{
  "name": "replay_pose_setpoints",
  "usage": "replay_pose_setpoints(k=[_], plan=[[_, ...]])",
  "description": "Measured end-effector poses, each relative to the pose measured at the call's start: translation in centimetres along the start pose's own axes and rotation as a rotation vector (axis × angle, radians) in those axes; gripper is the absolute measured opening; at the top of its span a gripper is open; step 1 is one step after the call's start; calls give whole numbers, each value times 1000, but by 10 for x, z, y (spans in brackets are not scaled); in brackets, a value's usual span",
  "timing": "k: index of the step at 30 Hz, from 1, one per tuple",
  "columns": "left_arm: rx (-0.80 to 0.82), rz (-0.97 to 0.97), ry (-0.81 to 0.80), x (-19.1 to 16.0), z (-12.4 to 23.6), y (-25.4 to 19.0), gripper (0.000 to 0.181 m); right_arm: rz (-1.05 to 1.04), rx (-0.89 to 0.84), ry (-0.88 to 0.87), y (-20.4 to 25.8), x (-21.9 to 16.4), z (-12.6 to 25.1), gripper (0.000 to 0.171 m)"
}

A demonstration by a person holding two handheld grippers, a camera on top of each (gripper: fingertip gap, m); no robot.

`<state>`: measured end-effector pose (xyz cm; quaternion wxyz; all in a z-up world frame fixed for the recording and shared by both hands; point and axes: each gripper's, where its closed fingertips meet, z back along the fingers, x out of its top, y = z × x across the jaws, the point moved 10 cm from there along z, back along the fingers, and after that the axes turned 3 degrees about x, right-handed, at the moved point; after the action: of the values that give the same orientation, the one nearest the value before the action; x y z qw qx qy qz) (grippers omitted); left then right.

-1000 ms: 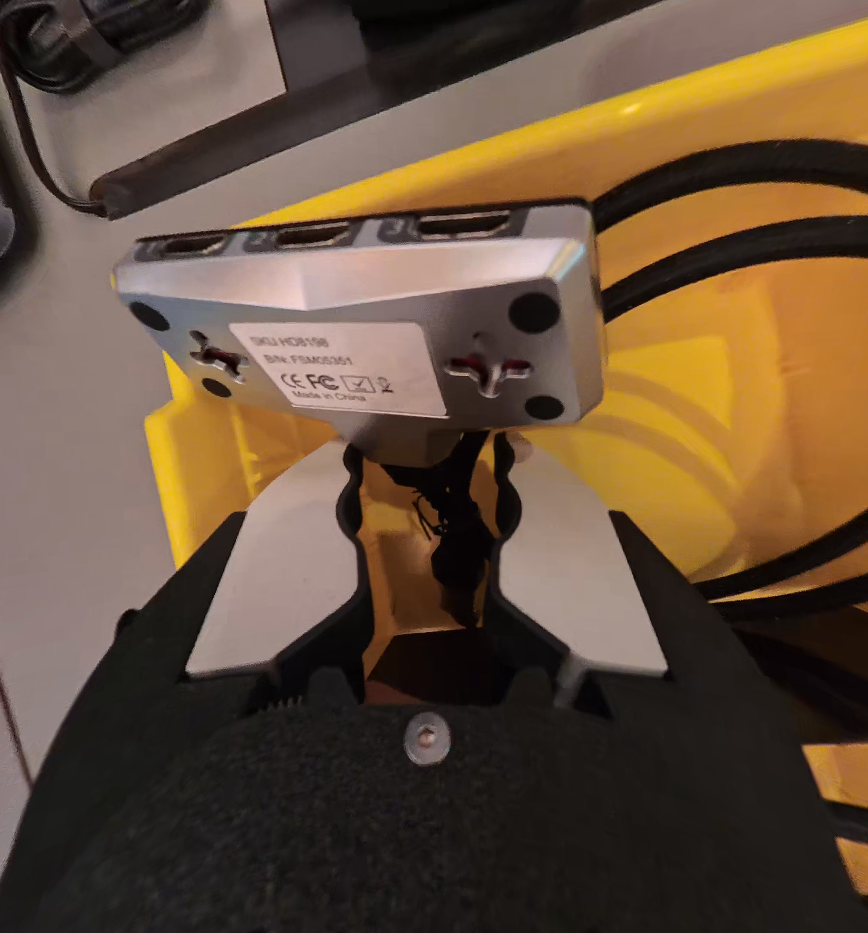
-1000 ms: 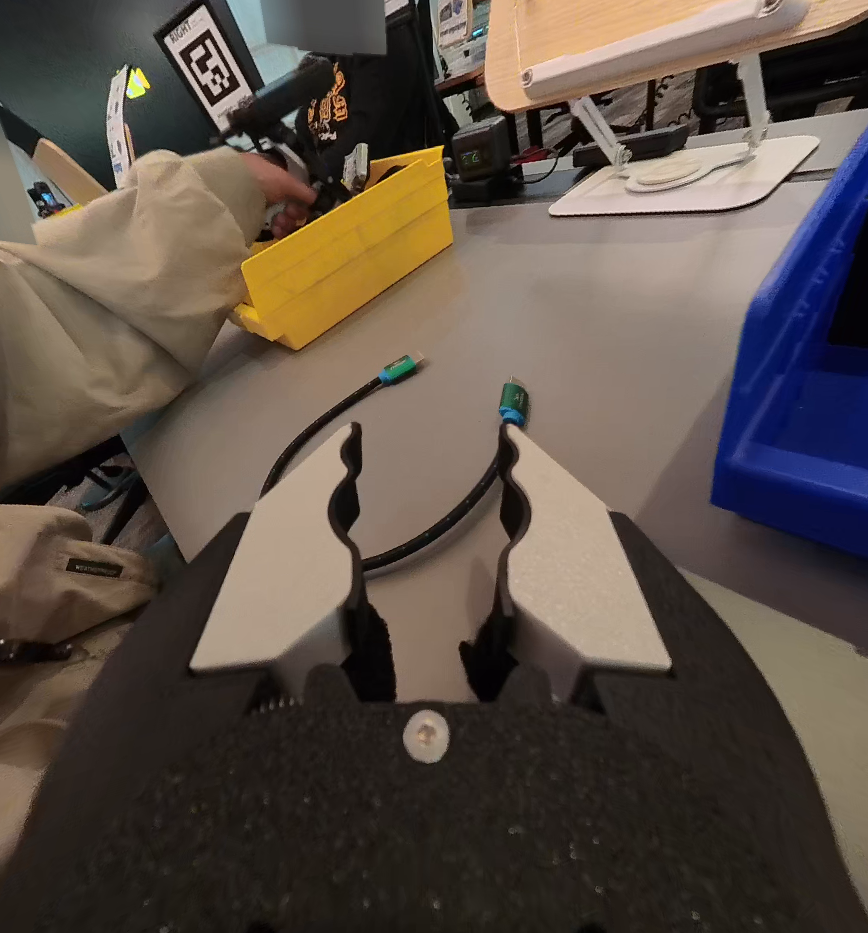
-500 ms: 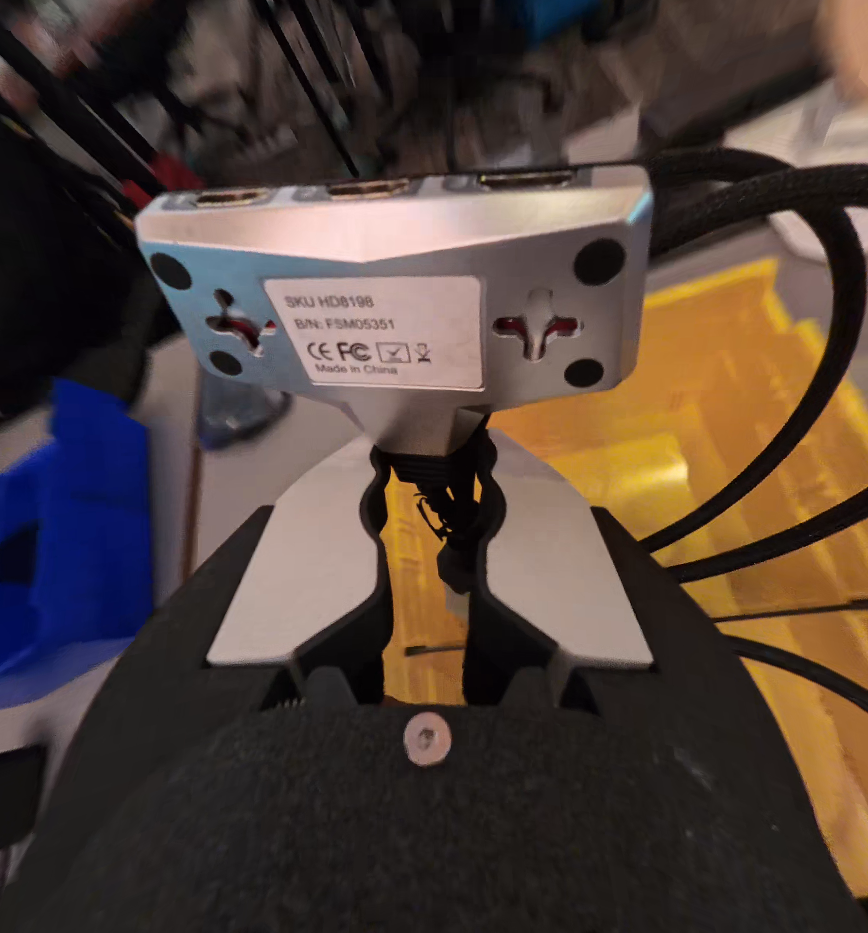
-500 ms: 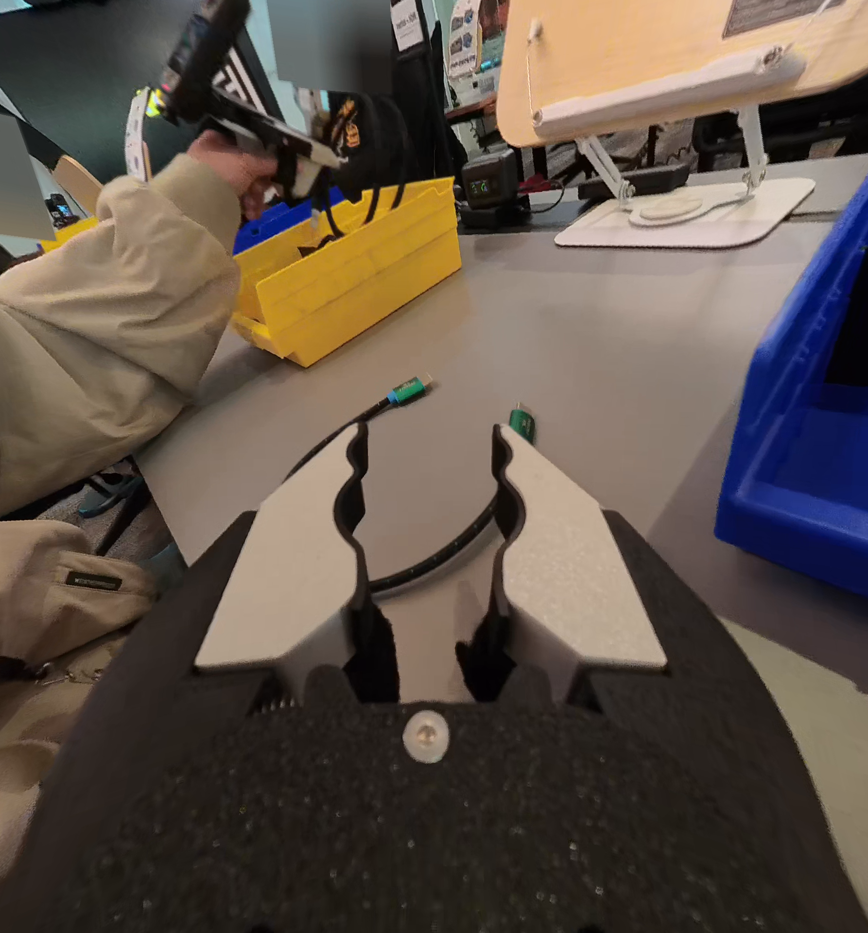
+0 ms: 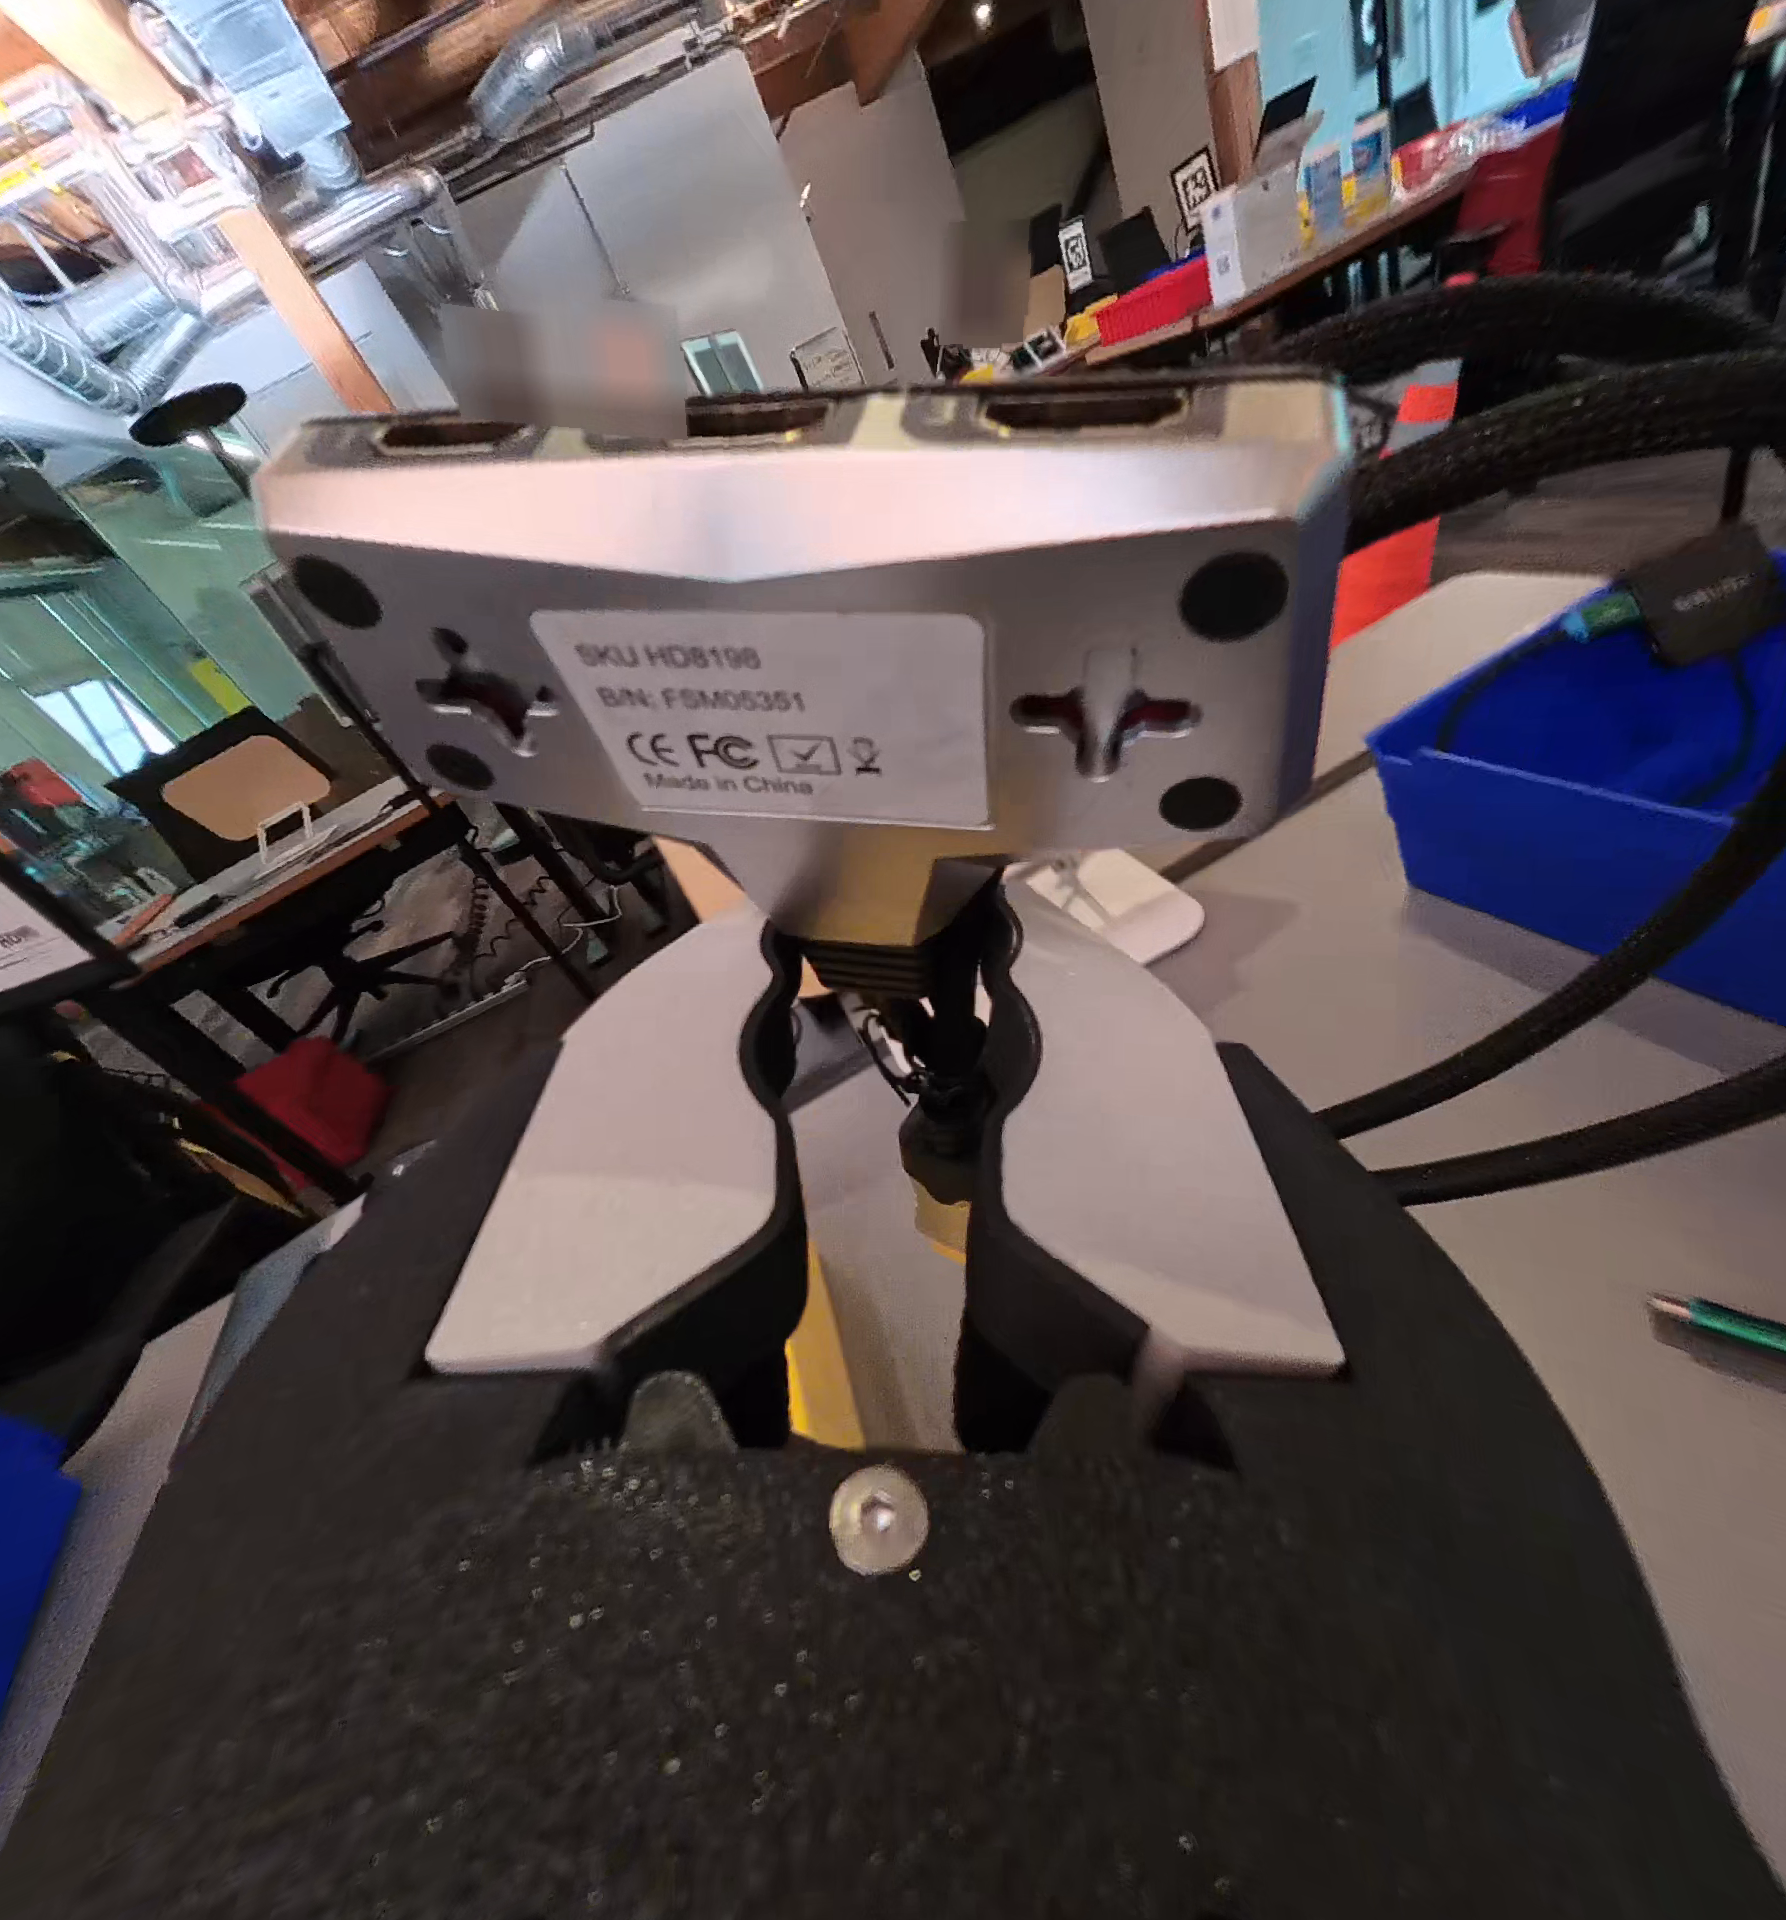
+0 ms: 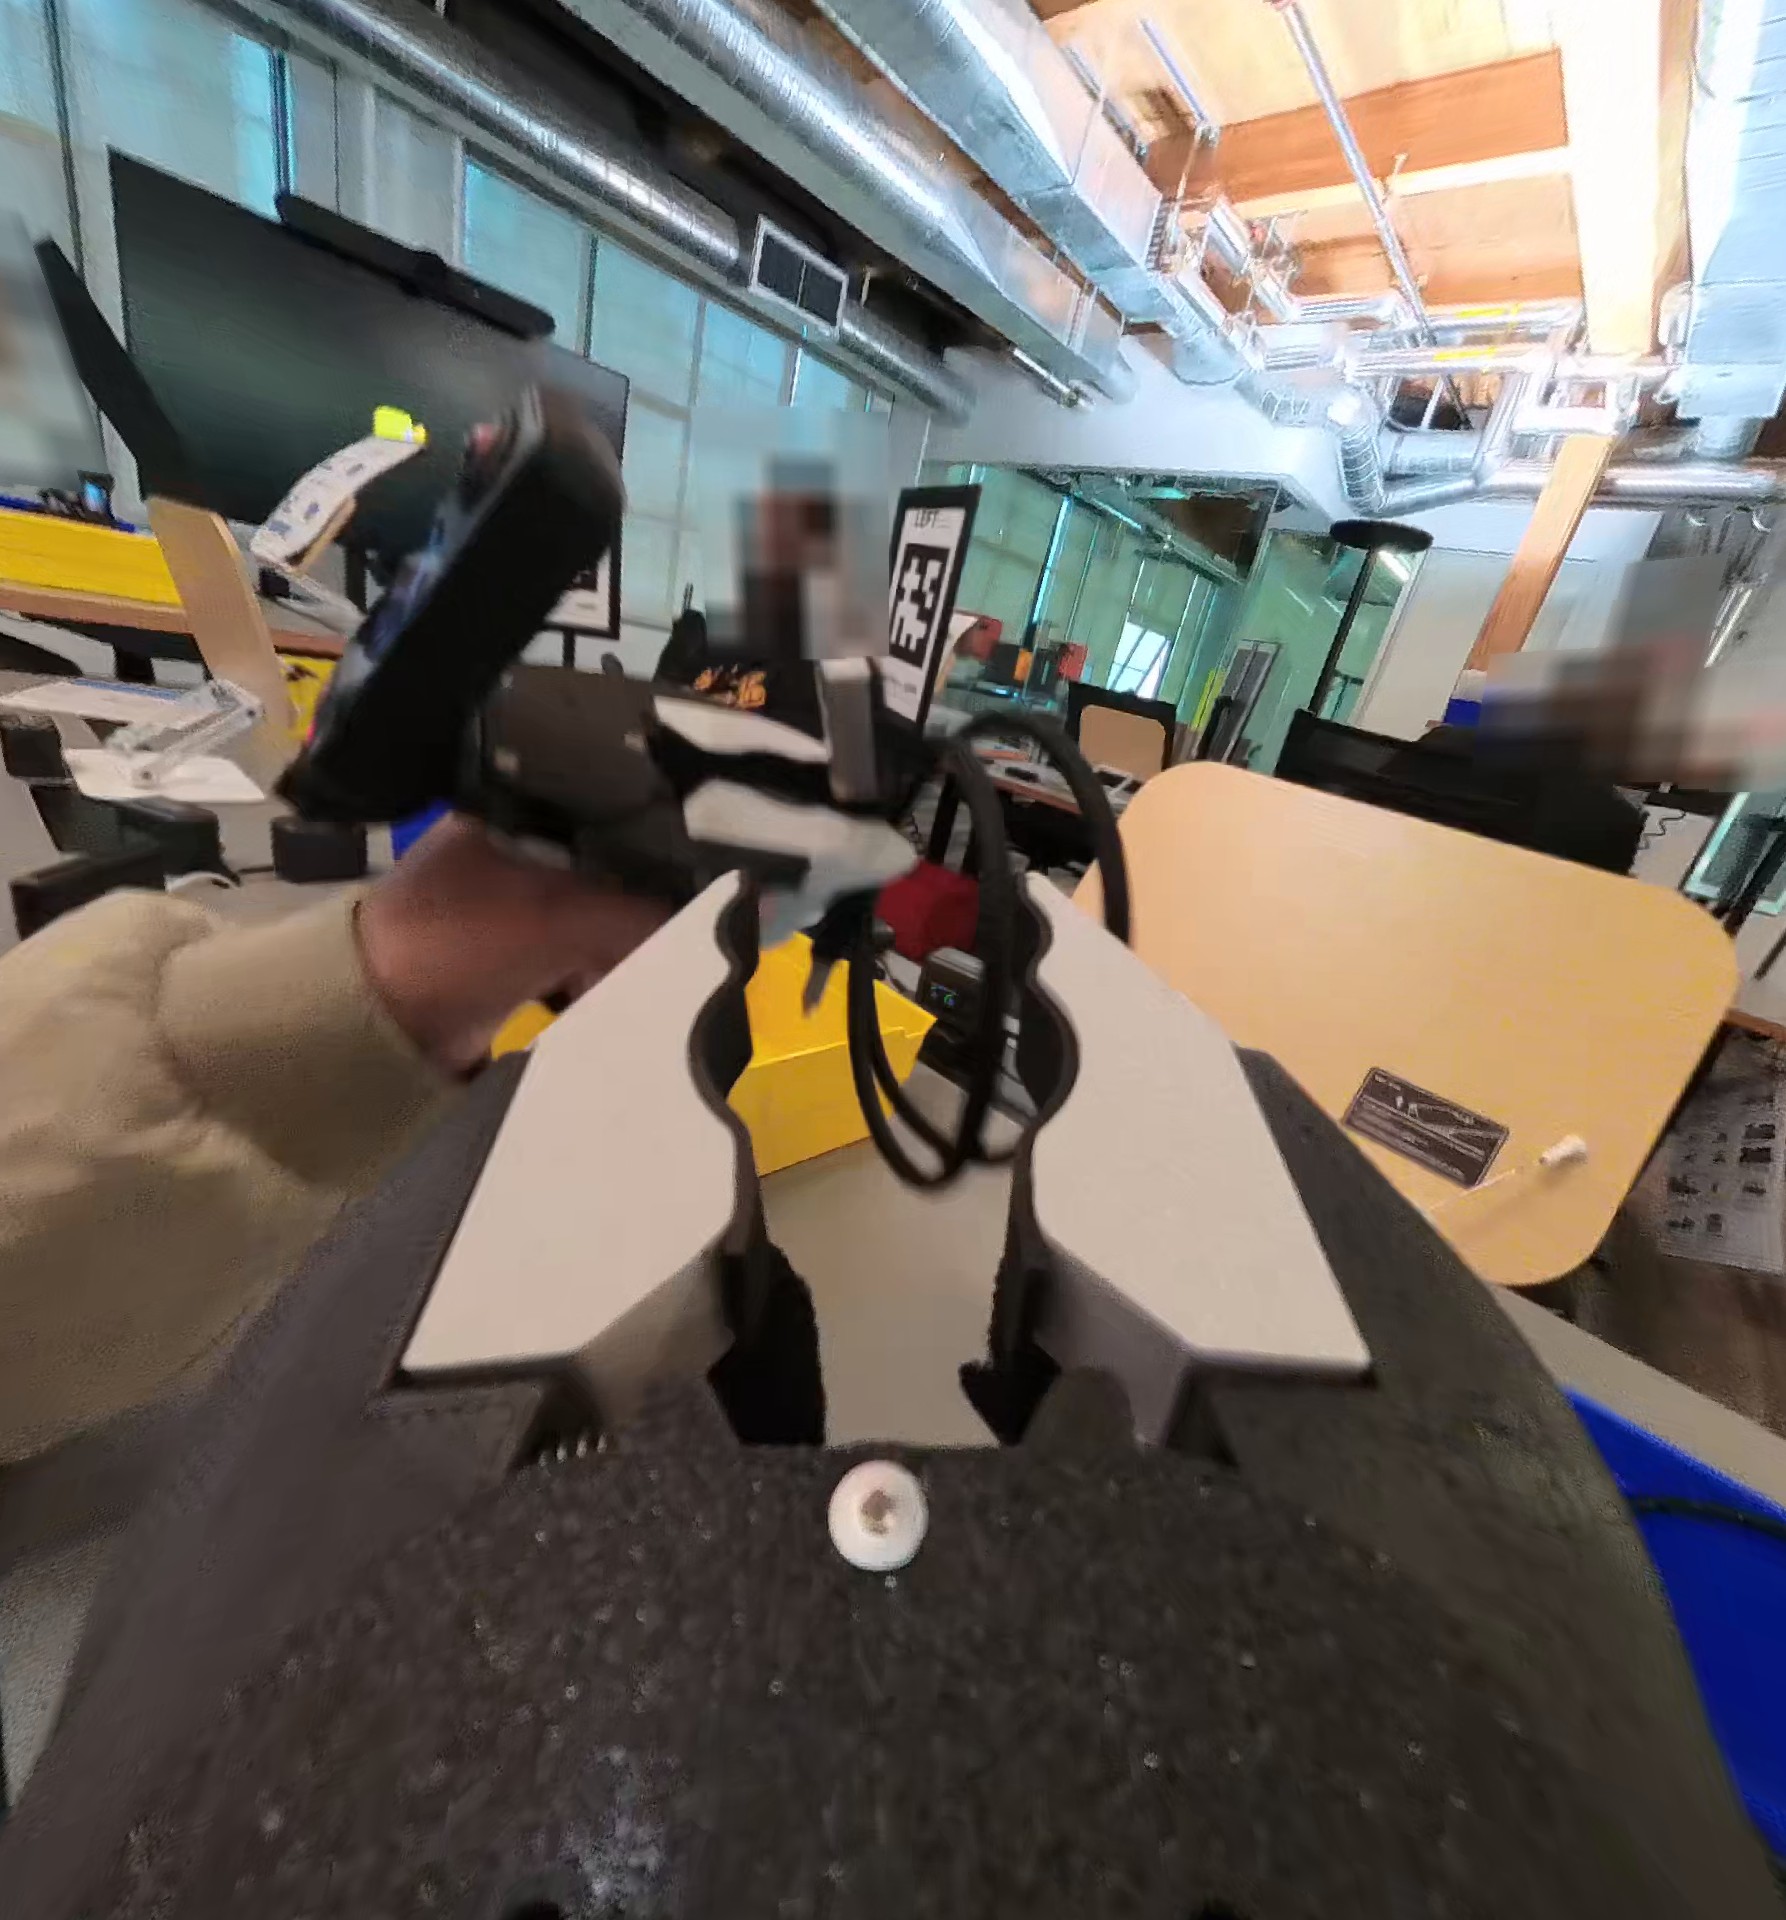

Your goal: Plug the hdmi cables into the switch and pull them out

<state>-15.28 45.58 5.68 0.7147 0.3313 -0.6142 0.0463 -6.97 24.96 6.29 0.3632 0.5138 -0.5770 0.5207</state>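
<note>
My left gripper (image 5: 889, 966) is shut on the narrow neck of the silver hdmi switch (image 5: 795, 623) and holds it in the air, underside and white label facing the camera. Three empty ports show along its top edge. Black braided cables (image 5: 1595, 436) loop off its right side, and a dark plug (image 5: 1710, 603) hangs over the blue bin. A green-tipped hdmi plug (image 5: 1751, 1335) lies on the table at the right. My right gripper (image 6: 884, 925) is open and empty, raised and pointing at the switch (image 6: 853, 727) and its hanging cable loop (image 6: 972, 987).
A blue bin (image 5: 1595, 862) stands at the right of the grey table (image 5: 1595, 1507). In the right wrist view a yellow bin (image 6: 806, 1081) sits below the switch, a tilted wooden board (image 6: 1388, 987) stands to the right, and a person's beige sleeve (image 6: 141, 1091) fills the left. One gripper's finger ends stand about 15 cm off the other's.
My left gripper lifted the switch up out of the yellow bin and swung it toward the blue bin. My right gripper tilted up from the cable on the table toward the switch.
</note>
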Motion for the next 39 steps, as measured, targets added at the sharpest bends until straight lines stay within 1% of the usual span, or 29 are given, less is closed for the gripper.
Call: replay_pose_setpoints(k=[2, 4, 7, 9, 11, 12, 14, 15, 17, 18, 20, 21, 22, 23, 25, 26, 27, 28, 29, 30, 31, 32, 33, 35, 38, 39], plan=[[3, -34, 3, -6, 5, -28, 33, 29, -13, 58, 5, 0, -13, 48], [-13, -45, 7, -10, 11, -48, 33, 29, -18, 97, 5, -10, -20, 47], [-14, -120, 6, -15, 19, -72, 33, 35, -21, 95, 3, -25, -19, 39], [-17, -136, -2, -19, 25, -84, 33, 81, -14, 92, 3, -31, -16, 30], [-17, -155, -7, -21, 30, -91, 33, 123, -9, 152, 3, -37, -16, 28], [-11, -166, -12, -21, 33, -93, 34, 119, 0, 177, 2, -40, -16, 28], [-15, -174, -33, -24, 36, -97, 34, 89, 44, 151, -1, -43, -14, 25], [-49, -170, -36, -27, 36, -99, 35, 77, 75, 148, -4, -44, -12, 24], [-173, -134, -12, -36, 36, -103, 36, 90, 148, 173, -9, -48, -10, 21], [-256, -81, -9, -42, 40, -102, 35, 92, 181, 203, -13, -51, -9, 20], [-439, 88, -18, -57, 48, -96, 26, 152, 150, 219, -24, -59, -5, 18], [-464, 173, -1, -67, 50, -88, 36, 219, 143, 191, -28, -63, -2, 18], [-475, 243, 0, -77, 52, -79, 43, 252, 194, 170, -30, -65, 2, 18], [-519, 311, -35, -86, 53, -72, 46, 257, 281, 158, -29, -69, 5, 18], [-682, 434, -129, -97, 56, -63, 58, 230, 414, 103, -24, -75, 9, 18], [-782, 465, -157, -100, 56, -63, 61, 192, 470, 74, -22, -78, 9, 18], [-867, 472, -165, -102, 55, -66, 64, 156, 531, 56, -18, -81, 9, 17], [-926, 461, -178, -103, 55, -69, 71, 134, 586, 54, -15, -85, 8, 18], [-957, 443, -221, -102, 58, -72, 79, 118, 636, 65, -10, -89, 7, 18], [-969, 424, -287, -101, 61, -75, 79, 104, 681, 82, -6, -93, 6, 18], [-981, 408, -342, -99, 66, -78, 76, 90, 727, 94, -1, -97, 5, 18], [-1000, 394, -360, -98, 69, -80, 76, 73, 781, 110, 4, -100, 5, 18], [-1014, 367, -356, -99, 71, -83, 74, 63, 824, 134, 9, -104, 4, 18], [-1017, 287, -354, -101, 73, -88, 68, 69, 850, 160, 15, -110, 3, 18], [-1022, 214, -374, -99, 77, -91, 51, 53, 862, 180, 16, -115, 2, 18], [-1019, 206, -391, -97, 80, -91, 42, 53, 864, 192, 15, -117, 3, 18]])
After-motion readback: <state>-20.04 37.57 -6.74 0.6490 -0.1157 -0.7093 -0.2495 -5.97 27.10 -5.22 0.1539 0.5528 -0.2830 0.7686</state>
